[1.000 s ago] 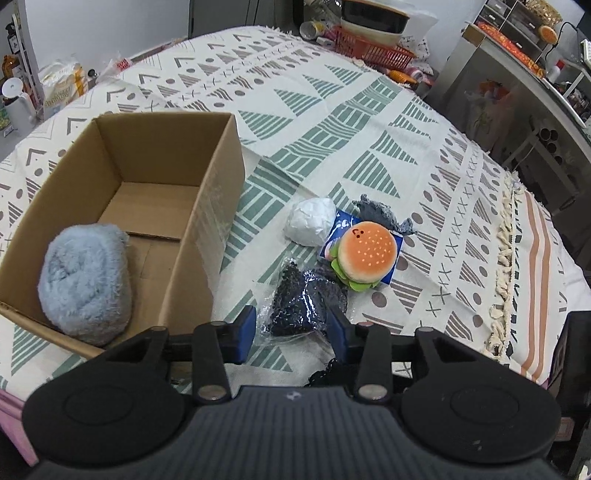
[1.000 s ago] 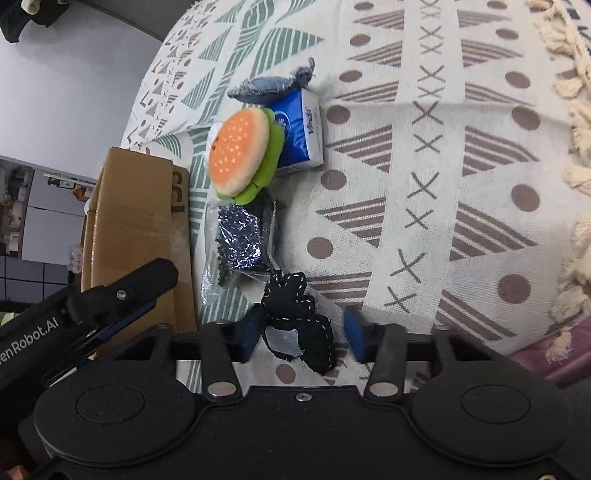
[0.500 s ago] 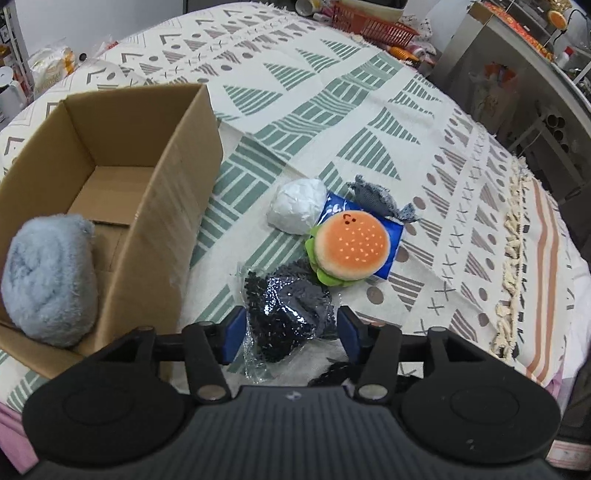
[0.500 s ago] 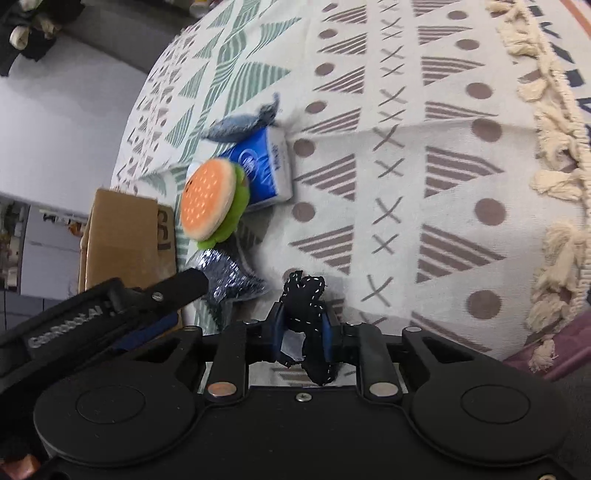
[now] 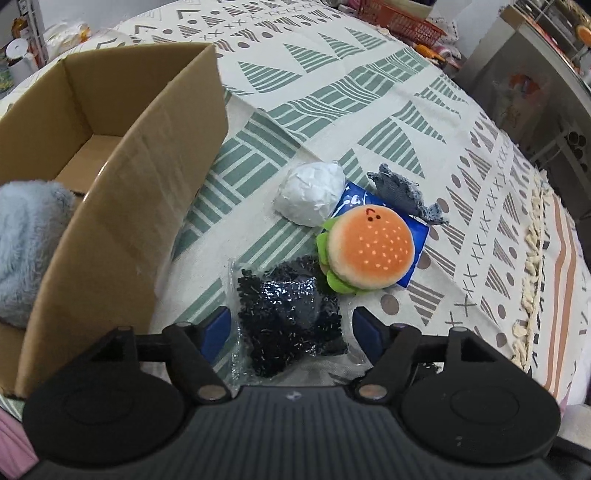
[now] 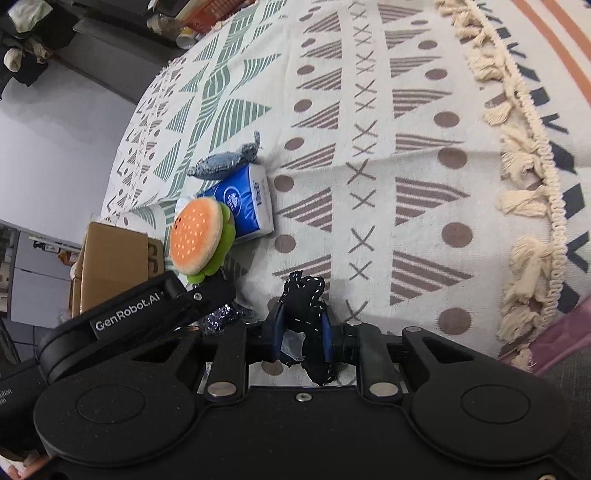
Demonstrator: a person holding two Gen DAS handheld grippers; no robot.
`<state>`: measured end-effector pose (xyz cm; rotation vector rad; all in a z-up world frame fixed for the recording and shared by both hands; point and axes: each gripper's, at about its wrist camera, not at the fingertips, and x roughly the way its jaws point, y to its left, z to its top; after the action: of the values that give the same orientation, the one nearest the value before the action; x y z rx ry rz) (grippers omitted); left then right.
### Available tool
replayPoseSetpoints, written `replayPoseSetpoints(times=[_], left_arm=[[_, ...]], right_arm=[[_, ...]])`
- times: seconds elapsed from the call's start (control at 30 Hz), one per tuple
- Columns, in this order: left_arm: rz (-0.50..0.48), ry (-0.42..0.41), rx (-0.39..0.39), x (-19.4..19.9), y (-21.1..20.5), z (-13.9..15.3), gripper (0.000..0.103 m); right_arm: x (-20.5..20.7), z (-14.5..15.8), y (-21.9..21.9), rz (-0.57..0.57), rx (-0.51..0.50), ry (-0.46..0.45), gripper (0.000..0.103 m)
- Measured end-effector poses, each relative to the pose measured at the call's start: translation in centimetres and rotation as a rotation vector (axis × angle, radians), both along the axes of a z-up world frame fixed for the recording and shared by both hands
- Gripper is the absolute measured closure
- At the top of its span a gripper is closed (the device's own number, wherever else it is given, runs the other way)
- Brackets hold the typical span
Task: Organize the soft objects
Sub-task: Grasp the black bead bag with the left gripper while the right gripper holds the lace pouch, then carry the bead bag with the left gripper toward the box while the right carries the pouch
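My left gripper point(image 5: 291, 326) is open, its blue fingers on either side of a clear bag of black beads point(image 5: 291, 314) on the patterned cloth. Beyond the bag lie a burger plush point(image 5: 369, 251), a blue tissue pack point(image 5: 415, 234), a white wrapped ball point(image 5: 310, 192) and a scrap of denim point(image 5: 402, 192). To the left stands an open cardboard box point(image 5: 147, 177) holding a fluffy pale-blue plush point(image 5: 26, 243). My right gripper point(image 6: 301, 328) is shut on a black cord with white stitching point(image 6: 304, 295), lifted off the cloth. The left gripper's body point(image 6: 140, 317) shows beside it.
The cloth's tasselled fringe point(image 6: 528, 199) marks the table edge on the right. A red basket point(image 5: 399, 18) and clutter sit at the far end, with a counter point(image 5: 535, 96) past the table. Bare cloth spreads behind the pile.
My left gripper came forward and down until its open fingers straddle the bead bag. My right gripper shut on the black cord and lifted it.
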<state>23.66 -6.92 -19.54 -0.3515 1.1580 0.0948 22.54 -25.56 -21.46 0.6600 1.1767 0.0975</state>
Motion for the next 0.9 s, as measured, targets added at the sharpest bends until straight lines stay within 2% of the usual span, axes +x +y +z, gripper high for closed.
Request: replayPoseSetpoints(times=[0.1, 0.17, 0.2, 0.3, 0.43, 0.67, 0.9], left_arm=[[-0.006, -0.01, -0.003, -0.2, -0.1, -0.1, 0.033], [0.0, -0.015, -0.017, -0.3, 0.1, -0.1, 0.039], [0.003, -0.018, -0.023, -0.3, 0.1, -0.1, 0.049], [0.006, -0.022, -0.031, -0.5, 0.2, 0.5, 0.063], [0.002, -0.029, -0.054, -1.2, 0.3, 1.5, 0.066], [-0.007, -0.078, -0.042, -3.1, 0.7, 4.0, 0.066], [-0.02, -0.129, -0.033, -4.8, 1.8, 6.2, 0.066]], right_arm=[[-0.3, 0.4, -0.1, -0.007, -0.018, -0.018, 0.082], [-0.5, 0.6, 0.0, -0.009, -0.022, -0.028, 0.082], [-0.6, 0.7, 0.0, -0.012, -0.026, -0.033, 0.082], [-1.1, 1.2, 0.1, -0.013, -0.04, -0.055, 0.082], [-1.7, 2.0, 0.3, -0.018, -0.066, -0.09, 0.082], [-2.3, 3.6, 0.7, -0.048, -0.12, -0.136, 0.082], [-3.3, 6.0, 0.2, -0.062, -0.091, -0.19, 0.082]])
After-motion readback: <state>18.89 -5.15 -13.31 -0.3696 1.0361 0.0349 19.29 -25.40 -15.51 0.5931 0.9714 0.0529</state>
